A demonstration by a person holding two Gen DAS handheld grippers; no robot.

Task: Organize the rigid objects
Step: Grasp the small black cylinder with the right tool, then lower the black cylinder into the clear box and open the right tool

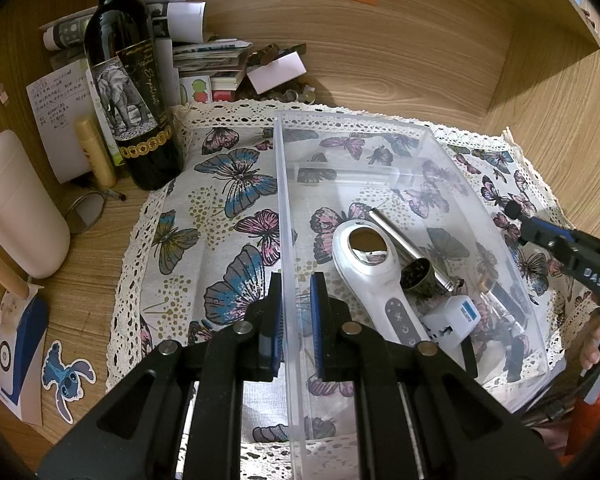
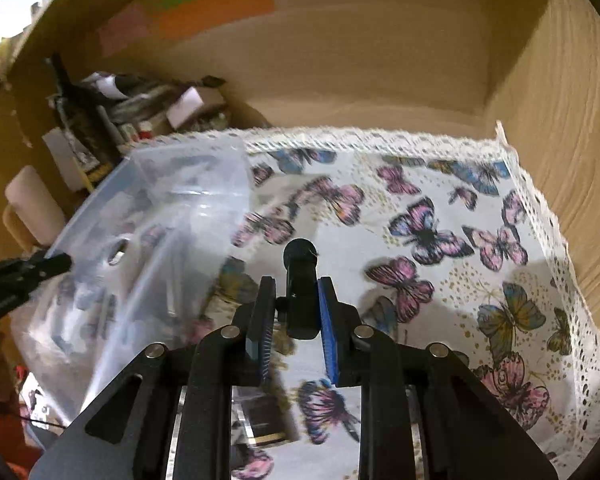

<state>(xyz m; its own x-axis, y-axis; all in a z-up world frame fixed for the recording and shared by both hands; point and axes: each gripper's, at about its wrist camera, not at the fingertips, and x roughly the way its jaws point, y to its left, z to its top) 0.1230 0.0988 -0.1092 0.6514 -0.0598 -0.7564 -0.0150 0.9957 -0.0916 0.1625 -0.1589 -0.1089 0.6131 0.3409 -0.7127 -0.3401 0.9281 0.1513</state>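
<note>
While the left gripper (image 1: 296,320) is clamping the near left wall of the clear plastic bin (image 1: 496,216), one pad inside and one outside, we are noting the right gripper (image 2: 294,312) closed narrowly around a small black cylindrical object (image 2: 300,280). We cannot tell what this object is. Its long axis is running along the fingers, with its round end pointing forward, away from the camera and past the fingertips. A small stub is sticking out on its left side near the left pad.

We are seeing both grippers angled downward toward the butterfly-print cloth (image 2: 440,240). In the left wrist view the right gripper (image 1: 514,212) is entering from the right edge, reaching over the bin's right wall, with fingers of a hand (image 1: 592,344) showing behind it.

We are logging the black object as sitting between the right pads, above the cloth and just right of the bin as seen from the right wrist. That view is blurred.

Inside the bin we are recording a white handheld device (image 1: 370,264), a metal tube (image 1: 404,240), and a white plug adapter (image 1: 452,320). A wine bottle (image 1: 132,92) is standing upright left of the cloth.
</note>
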